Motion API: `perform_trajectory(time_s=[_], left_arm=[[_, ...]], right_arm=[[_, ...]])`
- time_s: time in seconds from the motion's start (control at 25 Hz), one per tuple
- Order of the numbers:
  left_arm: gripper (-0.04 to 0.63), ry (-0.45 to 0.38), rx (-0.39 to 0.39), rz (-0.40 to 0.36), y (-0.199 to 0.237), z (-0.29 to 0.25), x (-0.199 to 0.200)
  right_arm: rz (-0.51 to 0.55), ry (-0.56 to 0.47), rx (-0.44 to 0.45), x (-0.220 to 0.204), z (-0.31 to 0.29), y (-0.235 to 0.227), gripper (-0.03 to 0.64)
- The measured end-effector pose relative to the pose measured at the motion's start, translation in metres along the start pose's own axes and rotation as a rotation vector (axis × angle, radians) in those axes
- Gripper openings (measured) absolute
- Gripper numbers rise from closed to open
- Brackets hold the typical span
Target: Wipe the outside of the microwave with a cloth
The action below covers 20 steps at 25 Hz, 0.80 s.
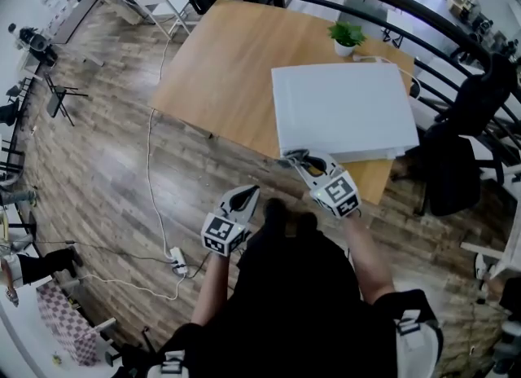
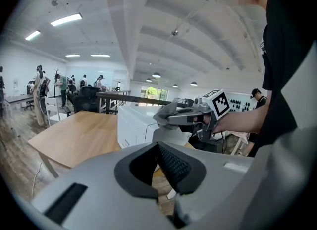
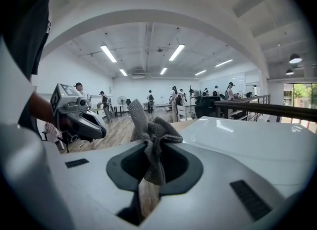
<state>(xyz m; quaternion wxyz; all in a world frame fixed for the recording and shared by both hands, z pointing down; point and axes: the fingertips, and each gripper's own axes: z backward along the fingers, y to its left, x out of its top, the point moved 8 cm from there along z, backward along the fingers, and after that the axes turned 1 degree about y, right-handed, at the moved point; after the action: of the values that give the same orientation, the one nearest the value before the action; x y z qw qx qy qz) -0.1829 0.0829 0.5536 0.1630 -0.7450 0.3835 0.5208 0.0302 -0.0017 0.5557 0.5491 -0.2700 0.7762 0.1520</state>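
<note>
We have the right tool (image 1: 295,158) pinched tight on a bunched grey cloth (image 3: 151,135), held at the near left corner of the white microwave (image 1: 342,107); whether the cloth already touches the casing we cannot tell. The left tool (image 2: 159,147) hangs lower and nearer our body, off the desk (image 1: 228,67), its jaws pressed together on nothing. The microwave stands toward the near right end of the desk, its front close to the edge. As we see it, the main risk lies in the cloth itself. It is wadded into a small knot with only a short tuft past the jaws, so a flat stroke could bring the hard tool tips against the white shell and scuff it, or drag the cloth out of the pinch. A firm push with nothing bracing the microwave might also slide it. A small potted plant (image 1: 347,37) sits just behind its far corner and could be knocked over. A black office chair (image 1: 460,148) crowds the right side, which would hamper reaching that face. A cable (image 1: 151,164) runs across the floor to a power strip (image 1: 177,264) near our feet.
</note>
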Motion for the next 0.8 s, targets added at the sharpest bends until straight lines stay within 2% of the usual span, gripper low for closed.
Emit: perform_trajectory(time_s=[0.44,0.56,0.8], left_arm=[[0.0,-0.002,-0.175,-0.02,0.087,-0.024,0.017],[0.0,0.005,-0.224,-0.03,0.102,-0.03,0.015],[0.0,0.016,-0.3,-0.058,0.116,-0.043,0.017]], right_arm=[[-0.007,0.194,-0.16,0.012,-0.042,-0.001,0.038],[-0.044,0.213,-0.188,0.01,-0.044,-0.002,0.038],[-0.049,0.248,-0.255,0.009,-0.039,-0.005,0.038]])
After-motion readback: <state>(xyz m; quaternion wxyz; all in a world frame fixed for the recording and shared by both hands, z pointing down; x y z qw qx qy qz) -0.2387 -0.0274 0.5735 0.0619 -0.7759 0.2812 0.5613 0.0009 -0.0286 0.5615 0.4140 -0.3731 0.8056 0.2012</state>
